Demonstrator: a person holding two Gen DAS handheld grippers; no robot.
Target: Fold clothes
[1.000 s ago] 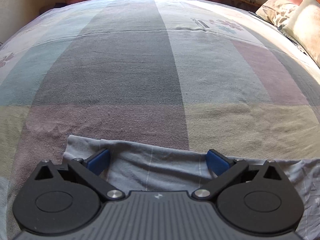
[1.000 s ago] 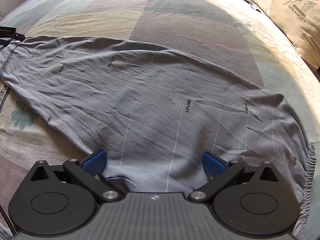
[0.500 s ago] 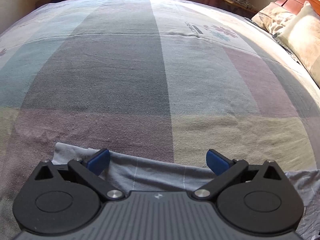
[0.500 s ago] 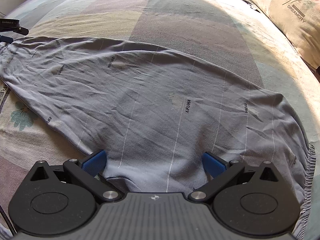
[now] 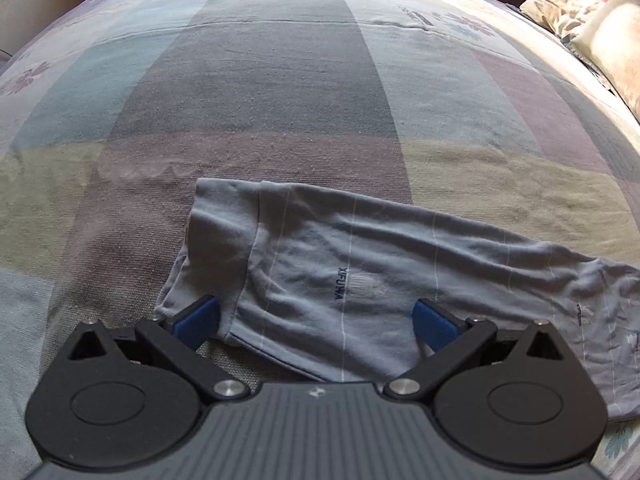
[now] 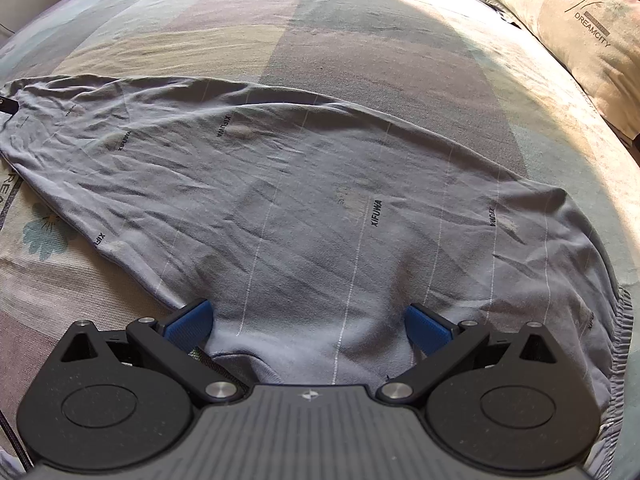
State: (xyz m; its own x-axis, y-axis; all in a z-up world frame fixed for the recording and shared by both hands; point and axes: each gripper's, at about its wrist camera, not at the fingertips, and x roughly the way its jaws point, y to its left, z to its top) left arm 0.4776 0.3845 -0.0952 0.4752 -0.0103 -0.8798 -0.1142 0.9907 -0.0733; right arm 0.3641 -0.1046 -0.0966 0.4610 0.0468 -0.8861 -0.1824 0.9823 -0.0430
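Note:
A pair of grey trousers (image 6: pixel 320 208) with thin white stripes and dark "XIFUWA" print lies flat on the bed. In the right wrist view the elastic waistband (image 6: pixel 616 344) is at the right and the legs run to the far left. My right gripper (image 6: pixel 308 320) is open, its blue pads over the cloth near the crotch. In the left wrist view the leg ends (image 5: pixel 304 264) lie in front of me, cuff at the left, one leg edge turned over. My left gripper (image 5: pixel 316 320) is open, empty, just above the cloth.
The bed has a patchwork sheet (image 5: pixel 280 80) of grey, green, pink and yellow blocks. Pillows (image 6: pixel 580 28) lie at the right; they also show in the left wrist view (image 5: pixel 612 36). A dark cord (image 6: pixel 12 440) hangs at the lower left.
My left gripper has drawn back and risen, so much more of the trouser leg shows ahead of it. The right gripper has not moved.

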